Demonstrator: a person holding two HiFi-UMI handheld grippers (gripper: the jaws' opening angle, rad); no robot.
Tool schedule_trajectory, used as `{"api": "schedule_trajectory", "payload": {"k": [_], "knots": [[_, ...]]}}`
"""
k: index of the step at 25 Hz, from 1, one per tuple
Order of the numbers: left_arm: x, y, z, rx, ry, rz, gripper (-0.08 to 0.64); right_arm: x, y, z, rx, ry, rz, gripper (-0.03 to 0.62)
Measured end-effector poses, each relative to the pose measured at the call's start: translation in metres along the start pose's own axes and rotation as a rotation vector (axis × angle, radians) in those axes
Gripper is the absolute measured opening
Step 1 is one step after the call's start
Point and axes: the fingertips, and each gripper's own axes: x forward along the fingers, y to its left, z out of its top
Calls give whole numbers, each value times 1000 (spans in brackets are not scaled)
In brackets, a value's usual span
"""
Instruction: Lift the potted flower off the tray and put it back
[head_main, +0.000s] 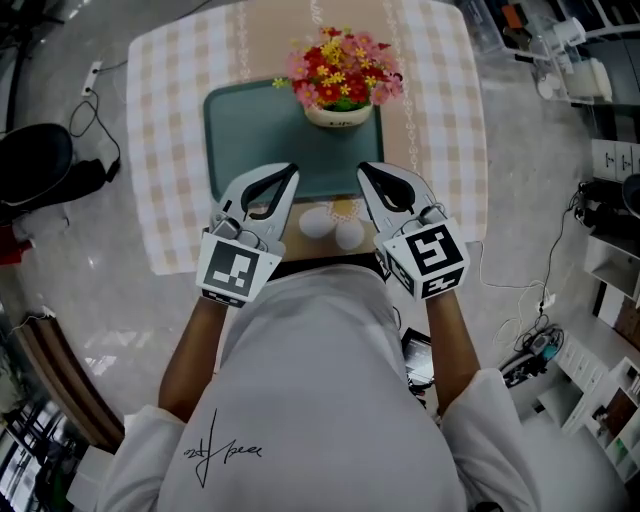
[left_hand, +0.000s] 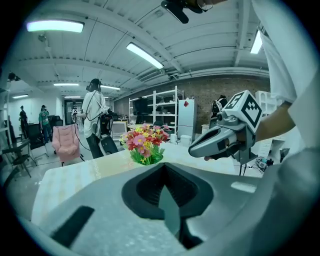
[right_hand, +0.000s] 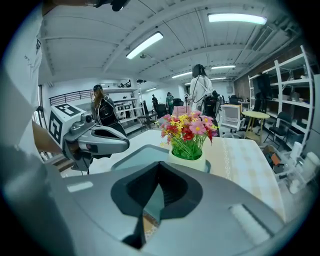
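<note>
Gap lying between potted flower (head_main: 343, 80) and left gripper (head_main: 288, 172), right gripper (head_main: 366, 172), jaws pressed together, empty.
Standing at tray's (head_main: 225, 150) far edge; hovering by its near edge, bare tray floor between.

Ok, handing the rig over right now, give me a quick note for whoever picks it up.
Left gripper: shut, empty, tips over the near edge of the tray.
Right gripper: shut, empty, likewise.
Potted flower: upright on the tray, far right corner; neither gripper touches it.
Done: cannot tell whether the lift has happened.
Left: if not, open the grippers, reach forward, lift the pot, set it back on the tray.
</note>
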Motion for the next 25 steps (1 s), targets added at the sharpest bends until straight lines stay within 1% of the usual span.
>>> {"api": "schedule_trajectory", "payload": {"k": [5,9,13,15,17,19,21,25], "knots": [[-16,-9,5,-31,-31,-22,0,-7,17,10,-4,-22,15,6],[-30,-12,9,-29,-48,-20,1,-13,33,16,3,-40,34,6],[-44,-15,13,-37,-71,-13,0,-17,48,19,-15,-45,54,6],[-50,-16,16,-10,-79,-6,0,-18,55,20,-18,-48,62,6],[-54,-19,19,63,-78,0,1,-19,60,20,-18,-51,68,6],[-55,-24,21,113,-71,3,1,-20,66,19,-24,-51,71,6],[-56,-31,22,120,-81,2,2,-20,73,17,-32,-49,78,6],[-64,-39,25,80,-116,-28,1,-23,84,16,-53,-51,87,6]]}}
